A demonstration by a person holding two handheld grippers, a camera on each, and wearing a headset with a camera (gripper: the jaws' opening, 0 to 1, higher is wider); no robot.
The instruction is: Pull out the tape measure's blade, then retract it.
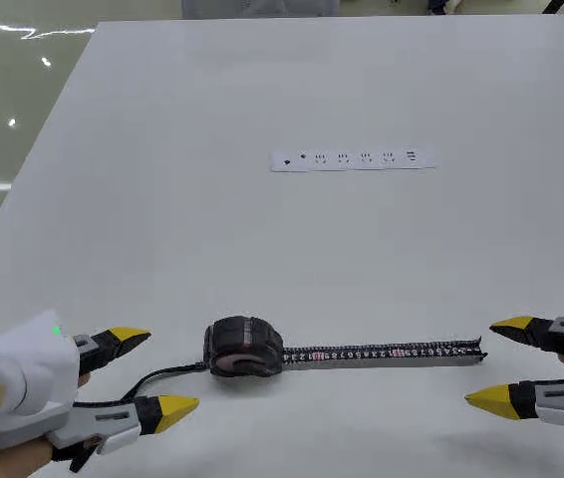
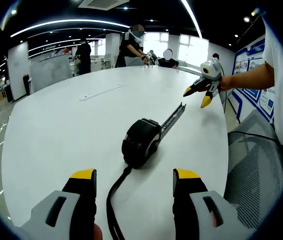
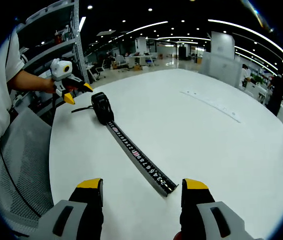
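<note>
White table [image 1: 262,229], blade [image 1: 382,353] drawn out rightward from tape measure [image 1: 244,347]; left gripper [image 1: 170,369], right gripper [image 1: 481,360] both spread, empty; best pinning tape measure, retracting slowly.

One tape measure [image 1: 245,347], one power strip [image 1: 354,158], one table [image 1: 262,90], one left gripper [image 1: 172,368] and one right gripper [image 1: 479,360]

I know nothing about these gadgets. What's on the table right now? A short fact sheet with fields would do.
Surface: white table
Tool: tape measure, case lying on the table
Blade: pulled out, lying flat on the table
Left gripper: open, near the strap, holding nothing
Right gripper: open, by the blade's tip, holding nothing
Also there: power strip, farther back
</note>
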